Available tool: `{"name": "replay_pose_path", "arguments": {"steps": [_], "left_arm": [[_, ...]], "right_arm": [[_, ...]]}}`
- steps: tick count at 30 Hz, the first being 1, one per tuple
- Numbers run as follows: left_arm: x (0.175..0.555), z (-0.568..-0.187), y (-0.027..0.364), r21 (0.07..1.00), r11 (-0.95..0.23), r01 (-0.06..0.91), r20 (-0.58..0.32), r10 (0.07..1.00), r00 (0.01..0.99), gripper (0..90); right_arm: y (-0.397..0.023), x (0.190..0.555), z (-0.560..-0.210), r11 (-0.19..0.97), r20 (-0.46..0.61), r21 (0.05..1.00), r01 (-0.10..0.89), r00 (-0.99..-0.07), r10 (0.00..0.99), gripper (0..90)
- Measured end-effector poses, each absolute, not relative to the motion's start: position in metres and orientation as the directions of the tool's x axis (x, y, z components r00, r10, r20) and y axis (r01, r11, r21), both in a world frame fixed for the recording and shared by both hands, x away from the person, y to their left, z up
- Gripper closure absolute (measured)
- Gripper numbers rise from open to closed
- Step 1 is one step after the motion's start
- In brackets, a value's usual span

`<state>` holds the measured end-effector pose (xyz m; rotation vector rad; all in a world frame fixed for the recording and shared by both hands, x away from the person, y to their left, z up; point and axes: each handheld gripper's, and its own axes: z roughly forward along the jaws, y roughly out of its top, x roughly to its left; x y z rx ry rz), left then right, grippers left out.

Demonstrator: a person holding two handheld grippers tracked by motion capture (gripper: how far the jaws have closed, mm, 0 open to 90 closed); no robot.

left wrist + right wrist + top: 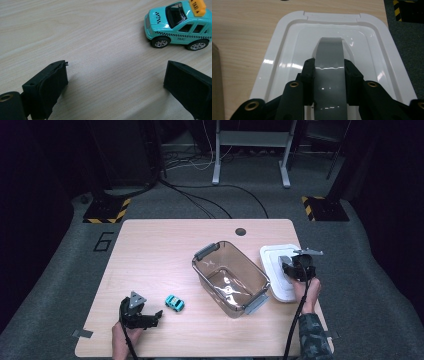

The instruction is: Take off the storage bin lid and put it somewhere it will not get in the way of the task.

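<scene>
A teal toy taxi (174,303) (178,23) stands on the wooden table (150,260), near the front left. My left gripper (156,317) (116,72) lies just left of it with its jaws wide open and nothing between them; the taxi is beyond the right jaw. At the right edge a white lid (276,270) (287,50) lies flat on the table. My right gripper (291,268) (329,67) is shut on the lid's grey arched handle (329,50), with one pad on each side of it. A clear brown bin (200,265) with grey clip handles stands open between the taxi and the lid.
A round cable hole (240,231) sits near the table's far edge. Grey carpet, cables and desk legs (217,170) lie beyond the table. Yellow-black striped bases (106,212) stand at the far left and right.
</scene>
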<state>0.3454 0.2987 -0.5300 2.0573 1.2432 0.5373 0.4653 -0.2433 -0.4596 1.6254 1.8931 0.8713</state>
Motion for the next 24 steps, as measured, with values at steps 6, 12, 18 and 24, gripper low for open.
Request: {"name": "replay_pose_path", "arguments": {"steps": [6, 12, 18, 24], "left_arm": [[0.345, -0.530, 0.299, 0.720, -0.325, 0.613, 0.007, 0.887, 0.462, 4.8], [0.345, -0.530, 0.299, 0.720, -0.326, 0.613, 0.007, 0.887, 0.462, 4.8], [0.345, -0.530, 0.299, 0.720, -0.325, 0.613, 0.007, 0.887, 0.462, 4.8], [0.345, -0.530, 0.299, 0.720, -0.325, 0.613, 0.007, 0.887, 0.462, 4.8]], "right_arm": [[-0.241, 0.473, -0.468, 0.037, 0.057, 0.743, 0.668, -0.118, 0.991, 66.4], [-0.236, 0.482, -0.481, 0.015, 0.044, 0.743, 0.669, -0.071, 0.997, 66.4], [-0.231, 0.489, -0.490, 0.020, 0.045, 0.736, 0.677, -0.079, 0.996, 66.3], [-0.229, 0.492, -0.499, 0.013, 0.039, 0.740, 0.672, -0.063, 0.997, 66.3]]}}
